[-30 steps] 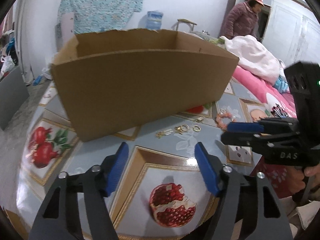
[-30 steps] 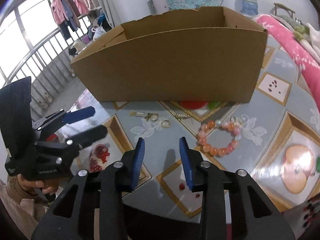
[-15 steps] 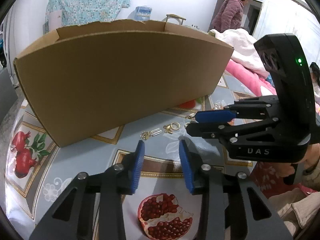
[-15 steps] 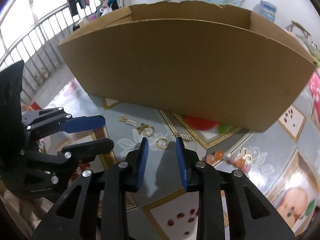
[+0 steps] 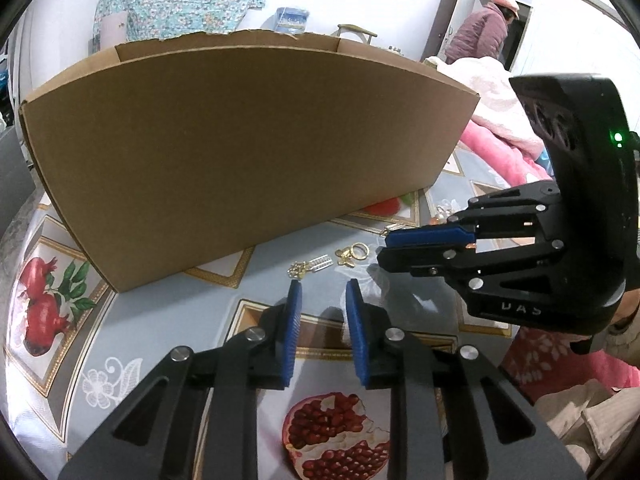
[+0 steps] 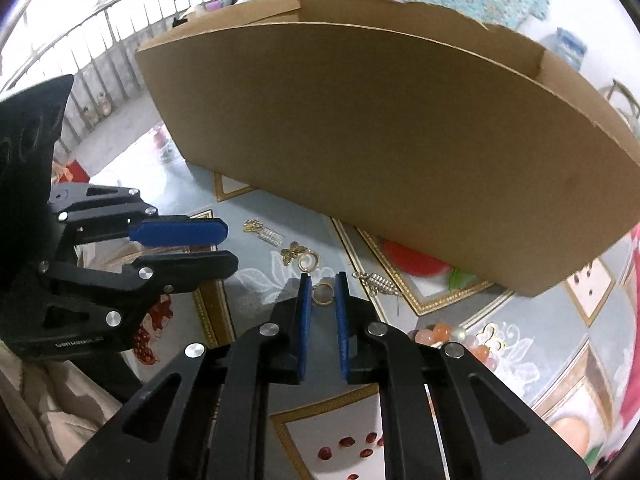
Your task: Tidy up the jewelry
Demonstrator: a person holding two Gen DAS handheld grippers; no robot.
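between the blue pads of the right gripper (image 6: pixel 321 294), seen from the right wrist, a small gold ring (image 6: pixel 323 294) lies flat on the patterned tablecloth (image 6: pixel 540 312), framed by the two tips. the jaws are narrow and closing, and whether the pads press it yet i cannot tell. a butterfly clasp with ring (image 6: pixel 301 258) lies just beyond, a gold hair clip (image 6: pixel 264 231) further left, a spring-like charm (image 6: pixel 375 280) to the right, all in front of the cardboard box (image 6: pixel 392 140). the orange bead bracelet (image 6: pixel 452 338) sits near right.

from the left wrist, the left gripper (image 5: pixel 320 300) hovers with nothing between its narrow, closing jaws; the hair clip (image 5: pixel 312 266) lies just ahead of it, long axis running left to right. the right gripper (image 5: pixel 388 248) reaches in from the right, so it is the nearer one to the ring.
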